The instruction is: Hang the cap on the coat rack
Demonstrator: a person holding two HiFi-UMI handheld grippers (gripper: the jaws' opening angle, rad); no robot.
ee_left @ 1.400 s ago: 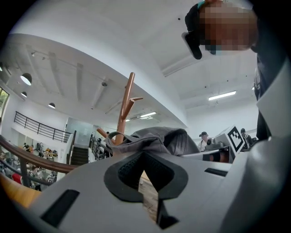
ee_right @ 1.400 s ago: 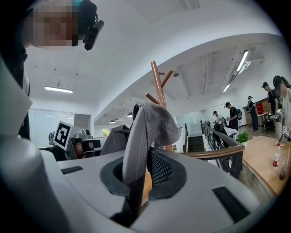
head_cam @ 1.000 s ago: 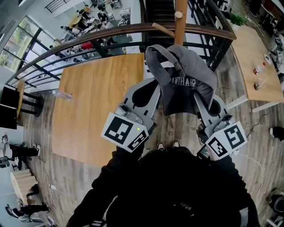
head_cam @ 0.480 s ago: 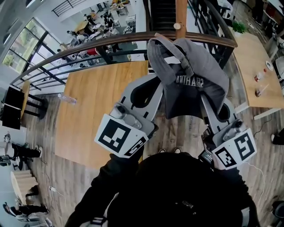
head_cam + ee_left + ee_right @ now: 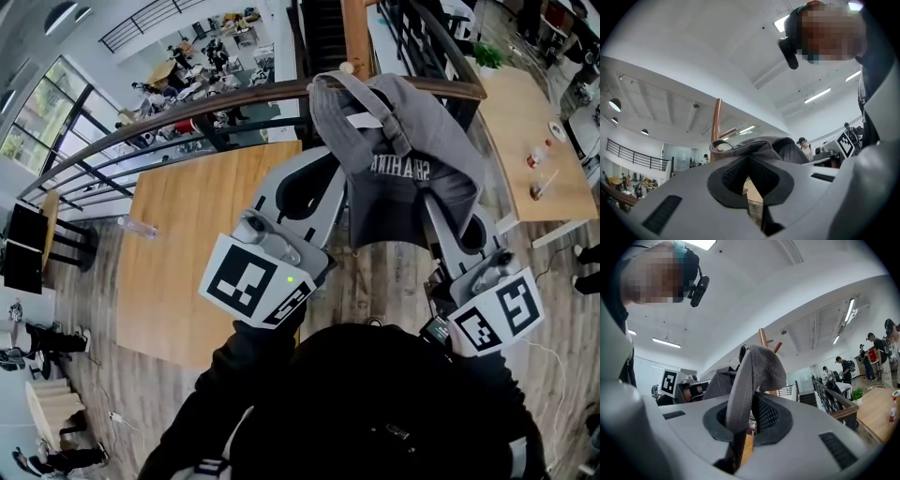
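Note:
A grey cap (image 5: 412, 141) with white lettering hangs between my two grippers, raised in front of the wooden coat rack pole (image 5: 356, 33). Its back strap (image 5: 361, 94) loops up beside a round peg knob (image 5: 347, 67). My left gripper (image 5: 339, 178) is shut on the cap's left edge, and the fabric (image 5: 764, 145) drapes over its tips (image 5: 747, 161). On the cap's right side my right gripper (image 5: 427, 197) is shut, with a band of cap (image 5: 759, 366) pinched between its pads (image 5: 768, 416). The rack pole (image 5: 762, 337) rises just behind the cap.
A curved handrail (image 5: 187, 108) runs behind the rack, with a lower floor and people beyond it. A wooden table (image 5: 206, 234) holding a plastic bottle (image 5: 136, 227) lies below left. Another table (image 5: 534, 122) with small bottles stands at the right.
Both grippers have carried the cap up and toward the rack. The strap loop now sits right beside the peg knob, and the pole has shifted left in the head view.

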